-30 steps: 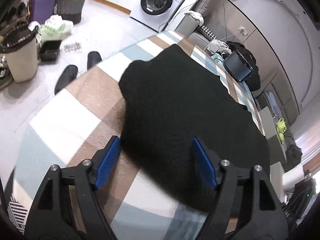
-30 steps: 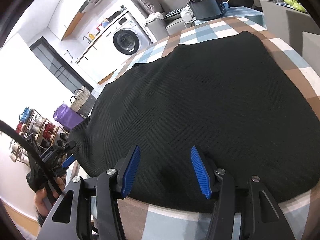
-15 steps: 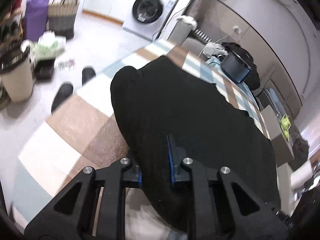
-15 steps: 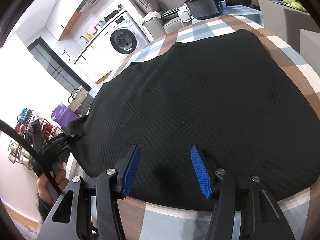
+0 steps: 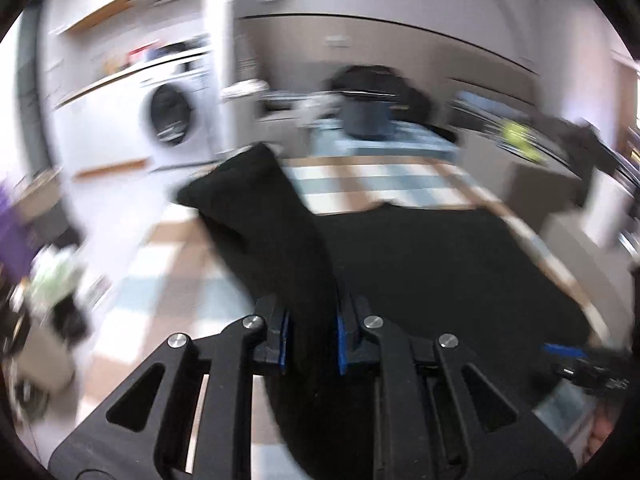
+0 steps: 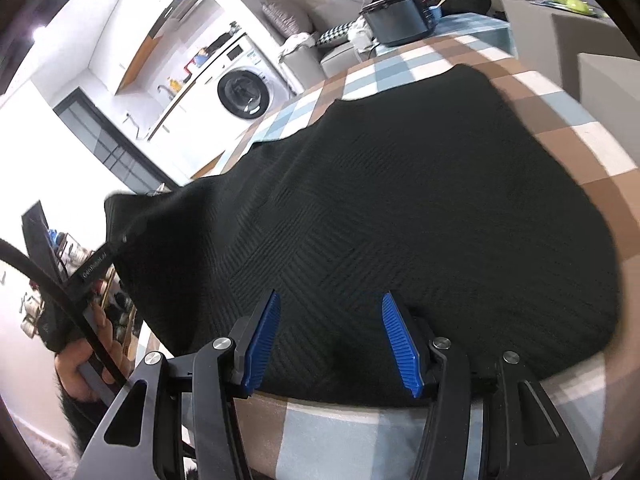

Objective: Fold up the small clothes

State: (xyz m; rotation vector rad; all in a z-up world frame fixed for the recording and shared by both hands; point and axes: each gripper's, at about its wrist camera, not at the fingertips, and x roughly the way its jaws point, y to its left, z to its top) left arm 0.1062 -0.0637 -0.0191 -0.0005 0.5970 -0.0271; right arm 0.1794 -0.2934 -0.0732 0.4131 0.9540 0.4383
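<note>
A black knitted garment (image 6: 400, 200) lies spread on the checked tablecloth (image 6: 580, 136). My left gripper (image 5: 311, 320) is shut on its left edge, and a flap of the cloth (image 5: 256, 208) rises in a fold above the table. In the right wrist view that gripper (image 6: 96, 264) shows at the far left, held in a hand (image 6: 80, 364), with the garment's corner pulled up. My right gripper (image 6: 330, 320) stands open over the near hem, and its blue pads (image 6: 260, 344) do not pinch anything. The left wrist view is blurred by motion.
A washing machine (image 6: 244, 94) stands beyond the table's far left. A dark cooker (image 6: 400, 20) sits at the table's far end. Grey boxes (image 6: 600, 76) stand along the right side. Checked cloth (image 5: 360, 184) shows bare past the garment.
My left gripper closed on the garment's left edge, then lifted it and swung it over toward the right while rolling. The right gripper stayed open and shifted only slightly along the near hem.
</note>
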